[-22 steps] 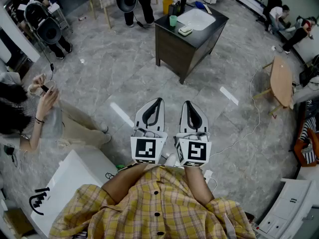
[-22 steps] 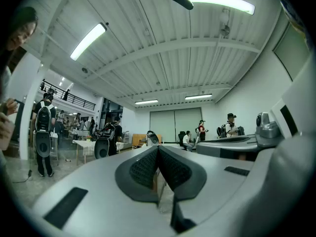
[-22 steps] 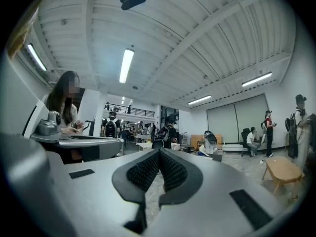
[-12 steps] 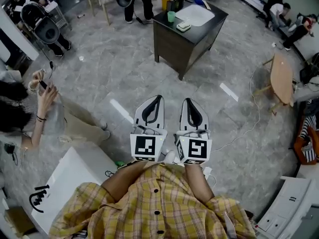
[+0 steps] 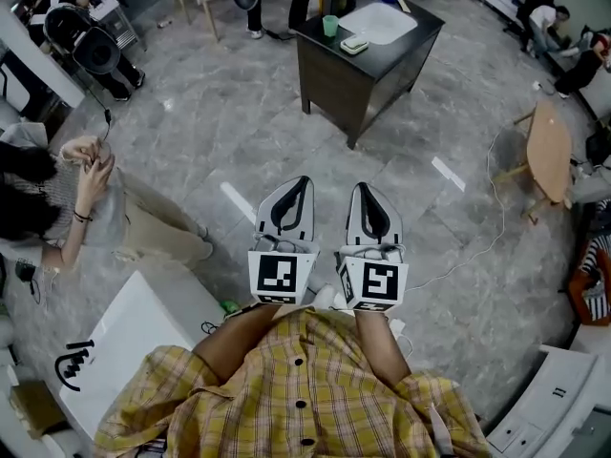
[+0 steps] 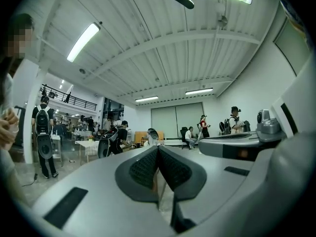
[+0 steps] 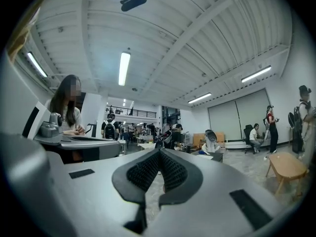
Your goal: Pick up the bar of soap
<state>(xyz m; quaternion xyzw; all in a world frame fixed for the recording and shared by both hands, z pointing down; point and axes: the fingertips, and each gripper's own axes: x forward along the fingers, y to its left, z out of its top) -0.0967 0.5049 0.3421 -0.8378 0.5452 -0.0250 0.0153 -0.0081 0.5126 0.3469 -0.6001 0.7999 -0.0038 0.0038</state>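
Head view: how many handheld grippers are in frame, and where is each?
2. The left gripper is just left of centre. The right gripper is beside it, just right of centre. Both are shut with nothing between the jaws. None seems hidden.

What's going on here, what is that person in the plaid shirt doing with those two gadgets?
A person holds a gripper in each hand, side by side and level. The left gripper and right gripper are both shut, with nothing between their jaws. The soap lies on a dark table some way ahead, apart from both, so picking it up has not begun.
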